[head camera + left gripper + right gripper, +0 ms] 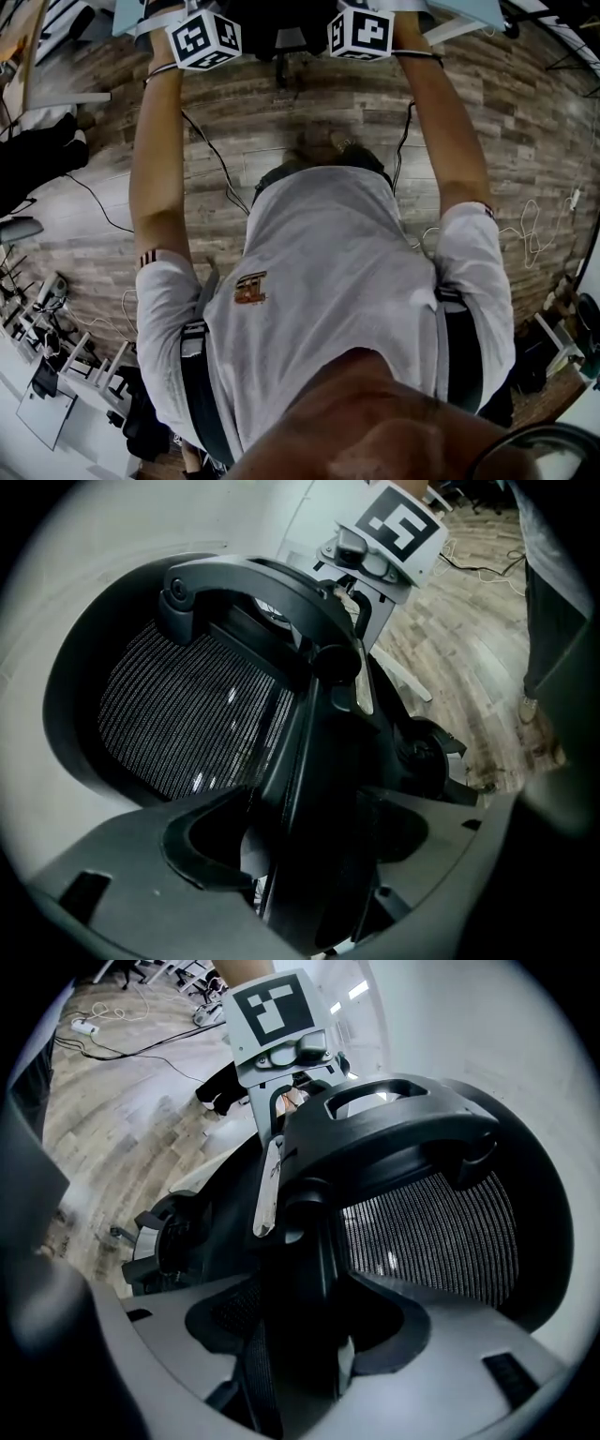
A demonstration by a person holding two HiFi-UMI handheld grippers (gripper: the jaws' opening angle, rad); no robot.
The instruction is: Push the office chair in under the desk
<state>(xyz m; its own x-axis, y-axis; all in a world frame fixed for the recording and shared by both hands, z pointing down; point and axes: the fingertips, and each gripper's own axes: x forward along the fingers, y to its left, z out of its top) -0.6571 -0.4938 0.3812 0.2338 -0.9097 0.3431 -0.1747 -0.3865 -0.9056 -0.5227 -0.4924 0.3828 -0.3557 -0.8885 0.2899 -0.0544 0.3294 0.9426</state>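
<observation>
The person leans far forward with both arms out straight, and the black chair (187,714) is right in front of them, at the ends of their arms. The left tongs (314,846) are squeezed shut on the hard black bar that runs up the back of the chair. The right tongs (309,1330) are pinched on the chair's back frame too, just beside the left ones. Past the chair I can see a pale edge that I think is the counter (464,11). I cannot tell how far under it the chair is. Below the chair is a wood floor (281,141). I think the chair is heavy but will roll if it is pushed. The bar is stiff, so it is a good spot to hold. The net (441,1232) on the chair's back is soft and would sag under a push. Pushing evenly with both arms should keep the chair from turning.
</observation>
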